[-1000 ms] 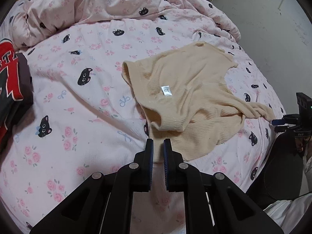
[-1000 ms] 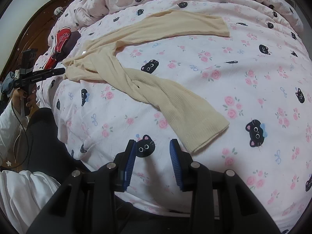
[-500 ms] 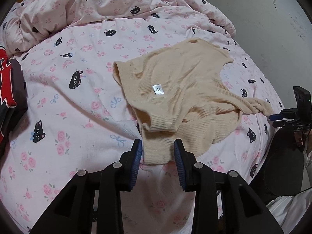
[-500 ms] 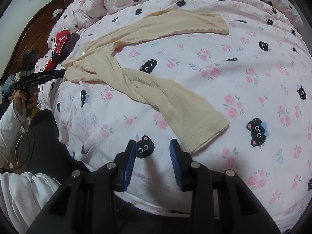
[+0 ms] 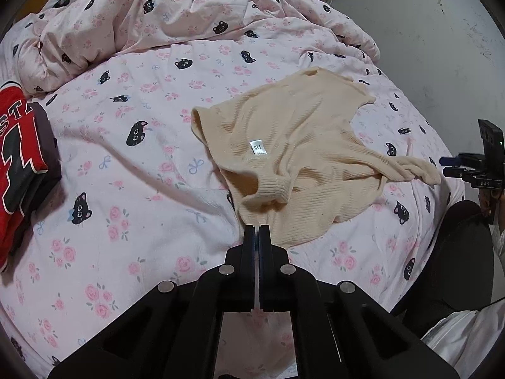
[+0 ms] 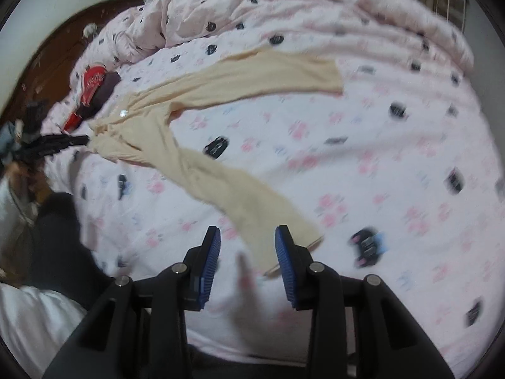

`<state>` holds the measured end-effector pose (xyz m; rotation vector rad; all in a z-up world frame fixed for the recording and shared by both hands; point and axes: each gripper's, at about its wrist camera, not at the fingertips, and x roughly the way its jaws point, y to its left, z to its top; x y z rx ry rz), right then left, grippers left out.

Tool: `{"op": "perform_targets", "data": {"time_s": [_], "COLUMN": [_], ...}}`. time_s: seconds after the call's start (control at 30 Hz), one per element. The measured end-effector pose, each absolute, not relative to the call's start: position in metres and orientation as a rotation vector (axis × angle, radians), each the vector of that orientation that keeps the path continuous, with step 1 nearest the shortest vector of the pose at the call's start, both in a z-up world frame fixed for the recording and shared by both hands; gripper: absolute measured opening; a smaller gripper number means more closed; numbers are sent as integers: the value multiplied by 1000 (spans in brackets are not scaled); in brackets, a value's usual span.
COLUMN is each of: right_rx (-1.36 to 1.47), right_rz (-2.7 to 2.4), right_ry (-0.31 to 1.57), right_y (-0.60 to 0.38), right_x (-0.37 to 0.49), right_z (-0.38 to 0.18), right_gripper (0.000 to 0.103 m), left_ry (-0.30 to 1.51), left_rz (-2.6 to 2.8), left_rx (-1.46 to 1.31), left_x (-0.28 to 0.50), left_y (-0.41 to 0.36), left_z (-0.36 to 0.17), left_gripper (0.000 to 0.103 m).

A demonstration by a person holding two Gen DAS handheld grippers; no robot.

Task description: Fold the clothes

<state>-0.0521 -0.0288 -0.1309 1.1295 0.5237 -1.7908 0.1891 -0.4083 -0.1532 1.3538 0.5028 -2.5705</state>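
Note:
A cream ribbed sweater (image 5: 300, 145) lies crumpled on the pink cat-print bed sheet (image 5: 142, 189), with a white size tag showing. My left gripper (image 5: 256, 229) is shut on the sweater's near edge, and it shows far left in the right wrist view (image 6: 79, 140). One long sleeve (image 6: 240, 202) runs toward my right gripper (image 6: 247, 230), whose jaws are opening. The cuff lies between the blue pads (image 6: 210, 252), which do not press on it. This view is blurred by motion. The right gripper (image 5: 448, 162) also shows beside the sleeve end in the left wrist view.
A red jersey (image 5: 19, 158) lies on dark folded clothes at the bed's left edge. A bunched duvet (image 5: 157, 15) fills the back of the bed. A person's dark trousers (image 5: 457, 252) are at the bed's near right edge, with a white wall (image 5: 442, 47) behind.
The left jaws spread around the sweater's near edge, then closed on it. The right gripper shifted over the sleeve cuff and its jaws widened; its view turned blurry.

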Motion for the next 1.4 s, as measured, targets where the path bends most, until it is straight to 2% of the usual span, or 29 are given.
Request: {"op": "perform_targets", "data": {"time_s": [0.2,0.4,0.43,0.47,0.57,0.9,1.0,1.1,1.2,1.23,1.27,1.33,1.4], "right_rx": [1018,928,923,928,967,1153,1271,1441,1543,1562,1559,1538,1442], "right_rz": [-1725,-1691,-1684,-1676,-1651,-1503,-1531,-1539,-1539,-1549,-1566,-1604,-1673], "right_ry": [836,1189,1226,1233,1208,724,551,448,423,424,428,438,512], "right_y": [-47,-71,-73,-73,-74,-55,-54,-58,-60,-60,-58,-55,-52], "right_x": [-32,-8,-7,-8,-14,-73,-115,-151,-164,-166,-166,-164,-155], "right_z": [-132,-171,-178,-179,-173,-95,-101,-132,-159,-165,-166,-165,-153], "right_gripper": [46,44,34,19,15,14,14,15,25,42,53,53,53], "left_ry": [544,592,591,591,597,619,632,637,615,605,597,598,590], "left_rz": [-2572,-2606,-2610,-2614,-2619,-2638,-2626,-2612,-2607,-2604,-2600,-2589,-2584], "left_rx": [1307,1273,1268,1261,1251,1249,1248,1254,1254,1250,1247,1242,1235], "left_x": [194,204,206,208,212,221,222,222,221,221,221,220,217], "left_y": [-407,-404,-403,-402,-402,-398,-398,-398,-396,-394,-393,-395,-396], "left_z": [-154,-145,-142,-140,-136,-134,-136,-141,-144,-144,-145,-146,-148], "left_gripper": [0,0,0,0,0,0,0,0,0,0,0,3,11]}}
